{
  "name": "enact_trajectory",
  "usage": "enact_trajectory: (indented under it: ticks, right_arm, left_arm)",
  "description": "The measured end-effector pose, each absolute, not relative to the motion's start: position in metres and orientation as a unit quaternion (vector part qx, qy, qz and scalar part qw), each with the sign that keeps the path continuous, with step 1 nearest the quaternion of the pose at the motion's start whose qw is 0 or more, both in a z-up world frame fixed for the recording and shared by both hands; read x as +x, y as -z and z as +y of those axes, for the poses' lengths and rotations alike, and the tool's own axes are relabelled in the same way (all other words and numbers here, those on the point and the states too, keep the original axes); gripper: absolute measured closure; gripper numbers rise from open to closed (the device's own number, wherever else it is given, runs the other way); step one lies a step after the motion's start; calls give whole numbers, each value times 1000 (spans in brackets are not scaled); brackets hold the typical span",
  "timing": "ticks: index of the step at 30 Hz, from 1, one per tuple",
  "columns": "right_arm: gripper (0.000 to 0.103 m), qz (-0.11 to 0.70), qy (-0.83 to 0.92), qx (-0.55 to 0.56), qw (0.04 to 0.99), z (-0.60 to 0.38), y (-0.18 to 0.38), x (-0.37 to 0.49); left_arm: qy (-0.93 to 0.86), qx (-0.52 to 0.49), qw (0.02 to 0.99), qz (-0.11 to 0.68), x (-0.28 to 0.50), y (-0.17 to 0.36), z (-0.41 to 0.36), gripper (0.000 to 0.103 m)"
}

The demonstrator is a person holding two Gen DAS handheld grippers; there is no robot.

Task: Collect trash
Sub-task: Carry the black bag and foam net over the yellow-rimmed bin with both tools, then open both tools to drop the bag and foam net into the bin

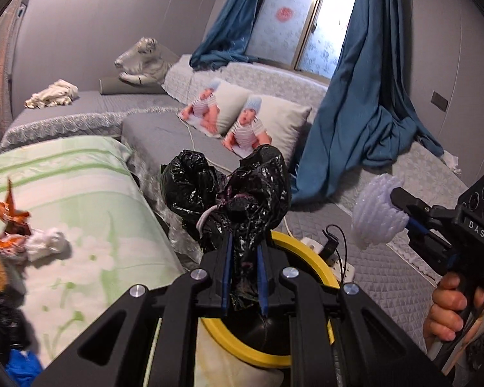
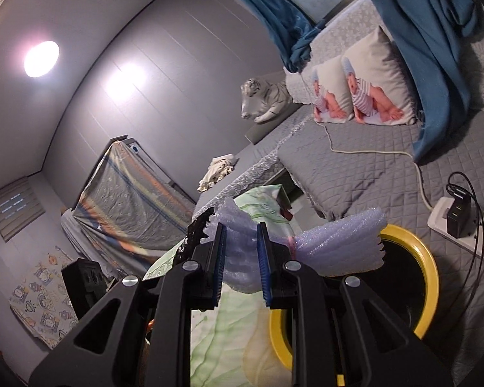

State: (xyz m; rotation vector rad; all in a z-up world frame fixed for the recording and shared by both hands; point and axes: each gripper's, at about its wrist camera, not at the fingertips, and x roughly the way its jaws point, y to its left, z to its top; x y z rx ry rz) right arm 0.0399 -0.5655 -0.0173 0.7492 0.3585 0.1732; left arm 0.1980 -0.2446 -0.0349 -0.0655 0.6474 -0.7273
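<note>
Clamping a crumpled black plastic bag [image 1: 232, 193], the left gripper [image 1: 244, 267] has its jaws drawn narrow on the bag's lower folds, as the left wrist view shows. Most of the bag bulges up past the fingertips. Below and behind the gripper sits a bin with a yellow rim [image 1: 309, 251], its inside dark. To the left, on a green-striped quilt [image 1: 80, 193], lie an orange wrapper [image 1: 11, 222] and a white crumpled tissue [image 1: 46, 242], touching each other. At the right edge the right gripper [image 1: 398, 203] pinches a white foam net sleeve [image 1: 376, 213], with a hand [image 1: 451, 309] around its handle below.

From the right wrist view, the right gripper [image 2: 241, 251] is closed on the foam net sleeve [image 2: 338, 245], which fans out to the right over the yellow-rimmed bin [image 2: 430, 277]. A power strip [image 2: 464, 232] with a black charger lies on the grey quilted cover just beyond the bin. Part of the left gripper [image 2: 87, 280] shows at lower left.
</note>
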Motion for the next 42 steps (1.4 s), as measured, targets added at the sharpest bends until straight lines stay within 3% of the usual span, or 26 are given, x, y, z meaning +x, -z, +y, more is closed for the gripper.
enact_trajectory:
  ticks: [27, 32, 36, 42]
  right_arm:
    - [81, 245, -19, 431, 868, -586, 89, 72]
    - [77, 248, -5, 438, 864, -589, 94, 73]
    - [64, 249, 8, 443, 862, -593, 98, 72]
    - [49, 245, 16, 445, 861, -595, 95, 69]
  left_arm:
    - [375, -15, 841, 390, 200, 108, -293, 89]
    - [377, -17, 840, 389, 200, 109, -294, 75]
    - [371, -26, 844, 387, 201, 108, -290, 57]
    - [359, -49, 851, 380, 206, 101, -275, 44]
